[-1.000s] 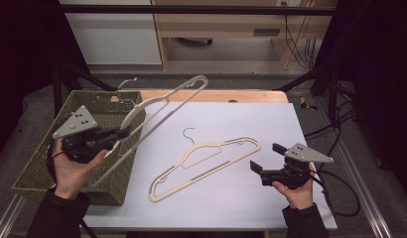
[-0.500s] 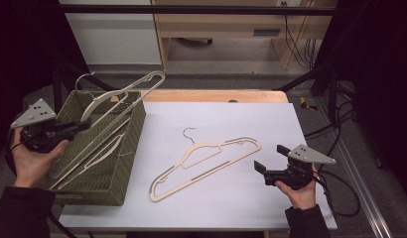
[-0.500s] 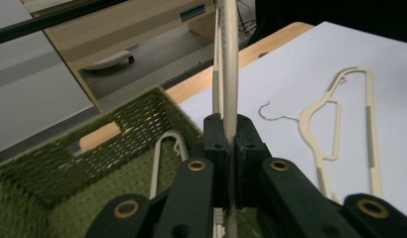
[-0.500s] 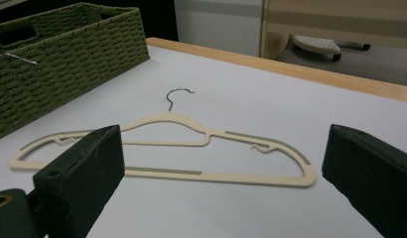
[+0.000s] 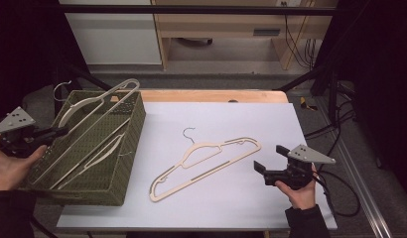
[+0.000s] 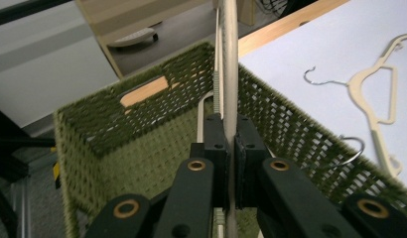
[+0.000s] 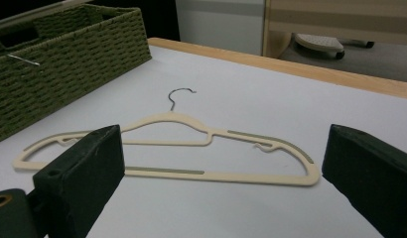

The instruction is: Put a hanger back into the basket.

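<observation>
My left gripper (image 5: 61, 132) is shut on a cream hanger (image 5: 120, 96) that slants down into the green woven basket (image 5: 136, 130), its far end resting over the back rim. In the left gripper view the jaws (image 6: 230, 130) pinch that hanger's bar (image 6: 230, 59) above the basket (image 6: 142, 124). A second cream hanger (image 5: 105, 151) lies inside the basket. A third cream hanger (image 5: 206, 158) with a metal hook lies flat on the white table. My right gripper (image 5: 260, 171) stands open just right of it, and it faces this hanger (image 7: 191, 144) in its own view (image 7: 221, 168).
The white tabletop (image 5: 231, 119) has a wooden strip along its far edge (image 5: 211, 95). The basket takes up the table's left end. Cables trail off the table's right side (image 5: 335, 144). A wire hook (image 6: 353, 146) pokes over the basket's near wall.
My left gripper has moved left and down with the hanger, which has sunk from above the basket into it. The right gripper and the table hanger have stayed put.
</observation>
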